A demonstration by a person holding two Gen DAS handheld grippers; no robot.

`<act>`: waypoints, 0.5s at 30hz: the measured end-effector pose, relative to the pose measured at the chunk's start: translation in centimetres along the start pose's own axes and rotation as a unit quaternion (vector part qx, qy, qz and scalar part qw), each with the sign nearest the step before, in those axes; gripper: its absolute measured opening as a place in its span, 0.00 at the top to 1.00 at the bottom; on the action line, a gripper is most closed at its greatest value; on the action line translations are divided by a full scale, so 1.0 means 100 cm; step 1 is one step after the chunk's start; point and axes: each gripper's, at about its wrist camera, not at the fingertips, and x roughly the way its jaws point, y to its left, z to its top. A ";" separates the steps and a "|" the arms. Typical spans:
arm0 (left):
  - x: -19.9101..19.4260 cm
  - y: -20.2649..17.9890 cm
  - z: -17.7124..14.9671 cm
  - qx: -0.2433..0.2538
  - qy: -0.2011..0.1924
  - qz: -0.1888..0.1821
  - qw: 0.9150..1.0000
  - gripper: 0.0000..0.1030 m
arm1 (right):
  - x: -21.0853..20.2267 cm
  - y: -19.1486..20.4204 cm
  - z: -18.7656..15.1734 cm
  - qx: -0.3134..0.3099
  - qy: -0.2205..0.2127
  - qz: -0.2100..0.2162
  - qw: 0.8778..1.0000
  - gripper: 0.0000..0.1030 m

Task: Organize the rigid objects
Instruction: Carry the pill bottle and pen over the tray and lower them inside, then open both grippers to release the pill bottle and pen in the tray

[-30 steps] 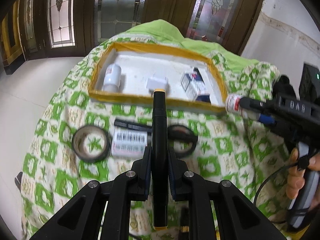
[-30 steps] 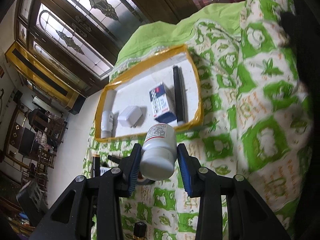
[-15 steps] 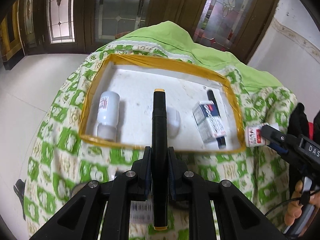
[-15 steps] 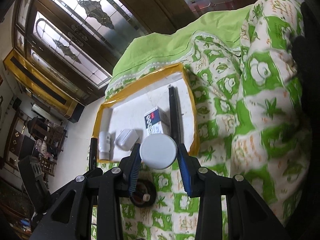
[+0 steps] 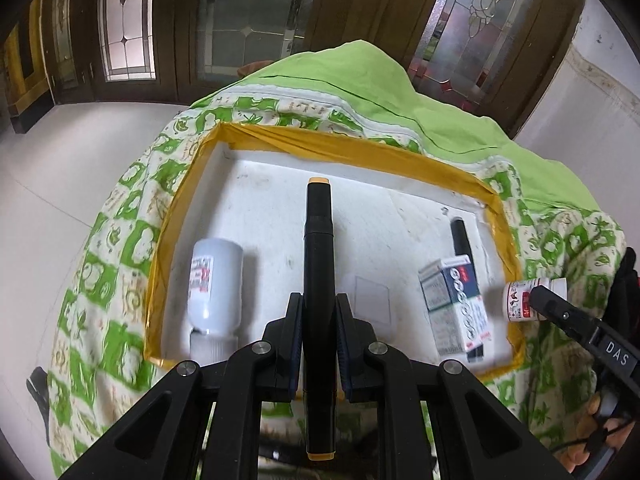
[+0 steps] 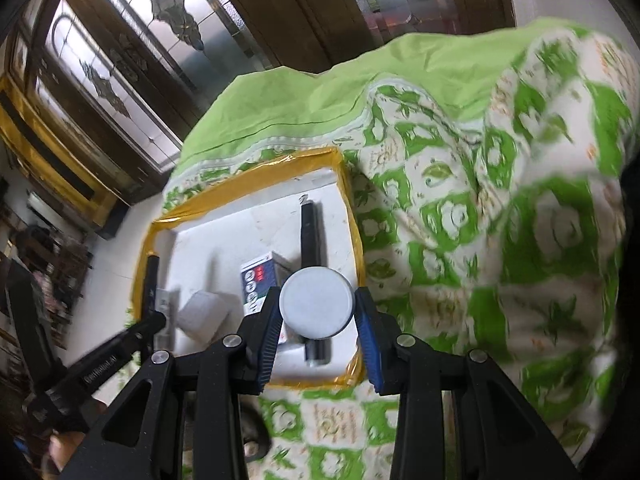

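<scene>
My left gripper (image 5: 319,312) is shut on a black marker with orange ends (image 5: 318,232) and holds it over the middle of the white tray with a yellow taped rim (image 5: 360,148). My right gripper (image 6: 316,312) is shut on a small white pill bottle (image 6: 317,307), seen cap-first, above the tray's near right corner (image 6: 352,372); the bottle also shows in the left wrist view (image 5: 532,300). In the tray lie a white bottle (image 5: 214,280), a white square block (image 5: 372,298), a blue and white box (image 5: 456,304) and a black pen (image 5: 462,240).
The tray sits on a green and white patterned cloth (image 5: 108,280) over a rounded table. A black tape ring (image 6: 250,436) lies on the cloth in front of the tray. Wooden doors with leaded glass (image 5: 248,20) stand behind. The floor (image 5: 52,184) lies at left.
Both grippers have moved forward toward the tray. The marker now hangs over the tray's middle, and the pill bottle has come over the tray's right front corner.
</scene>
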 end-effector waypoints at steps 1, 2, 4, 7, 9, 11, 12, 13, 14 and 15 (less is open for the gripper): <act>0.002 0.000 0.001 0.000 0.000 0.002 1.000 0.86 | 0.002 0.002 0.001 -0.008 -0.002 -0.005 1.000 0.66; 0.005 0.002 0.003 -0.001 0.001 0.003 1.000 0.86 | 0.006 0.005 0.002 -0.020 -0.006 -0.013 1.000 0.66; 0.010 0.005 0.006 -0.006 0.003 0.005 1.000 0.86 | 0.013 0.012 0.003 -0.044 -0.012 -0.031 0.998 0.66; 0.019 0.013 0.007 -0.017 0.008 0.005 1.000 0.86 | 0.021 0.016 0.001 -0.064 -0.013 -0.051 0.997 0.66; 0.025 0.017 0.007 -0.024 0.014 0.004 1.000 0.86 | 0.022 0.015 -0.003 -0.063 -0.010 -0.052 0.997 0.66; 0.028 0.019 0.005 -0.027 0.016 0.004 0.999 0.86 | 0.021 0.015 -0.006 -0.063 -0.012 -0.055 0.996 0.66; 0.030 0.020 0.004 -0.028 0.017 0.005 0.999 0.86 | 0.021 0.015 -0.007 -0.062 -0.014 -0.055 0.996 0.66; 0.031 0.021 0.004 -0.029 0.016 0.004 0.999 0.86 | 0.019 0.015 -0.008 -0.060 -0.015 -0.056 0.997 0.66; 0.031 0.021 0.004 -0.030 0.015 0.004 0.999 0.86 | 0.019 0.014 -0.009 -0.057 -0.016 -0.056 0.997 0.66; 0.031 0.021 0.004 -0.031 0.015 0.003 0.999 0.86 | 0.019 0.013 -0.010 -0.054 -0.015 -0.056 0.997 0.66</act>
